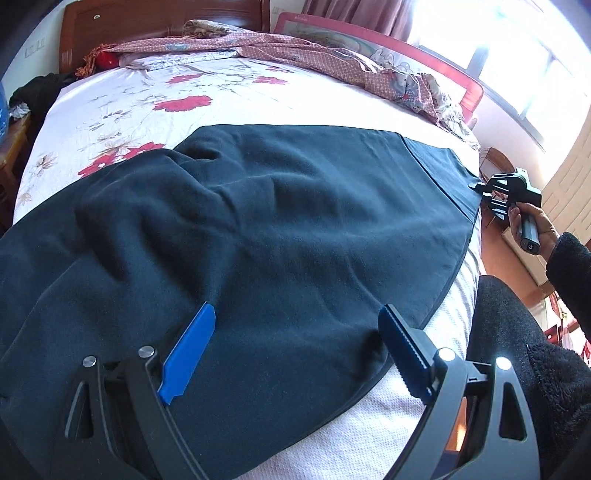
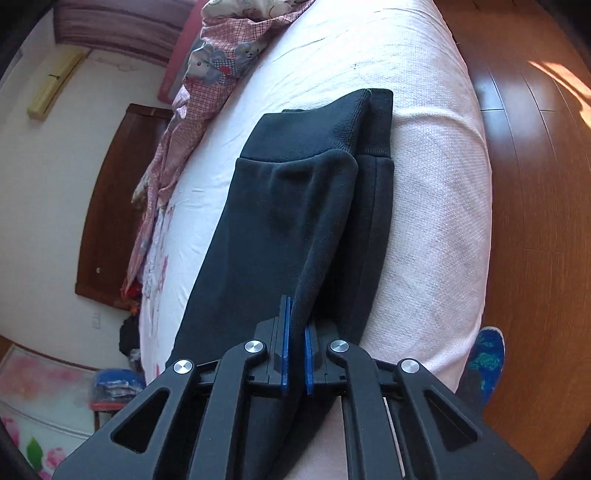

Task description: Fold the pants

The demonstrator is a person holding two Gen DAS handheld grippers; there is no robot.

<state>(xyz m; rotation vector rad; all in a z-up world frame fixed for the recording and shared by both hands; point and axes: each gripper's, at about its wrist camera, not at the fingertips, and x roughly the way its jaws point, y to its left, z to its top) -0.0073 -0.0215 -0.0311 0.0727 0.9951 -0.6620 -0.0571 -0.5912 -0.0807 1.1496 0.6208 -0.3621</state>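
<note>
Lying flat across the bed (image 1: 122, 107): dark pants (image 1: 266, 221). Right gripper (image 2: 295, 354) pinched their edge; left gripper (image 1: 295, 339) hovered spread. Judged mid-fold; next, left must clamp fabric.

Matt fleecy cloth pants (image 1: 258, 229), glossy wood floor (image 2: 535, 184)

A home bedroom. A bed (image 1: 258, 107) fills most of both views, made up with a white sheet printed with red flowers (image 1: 183, 103). A dark wooden headboard (image 1: 155, 22) stands at its head. A pink patterned quilt (image 1: 295, 51) lies bunched along the far side. Reddish curtains (image 1: 354, 14) hang beside a bright window (image 1: 517, 70). The right wrist view shows a polished wooden floor (image 2: 535, 184) and a wall-mounted air conditioner (image 2: 55, 81).
</note>
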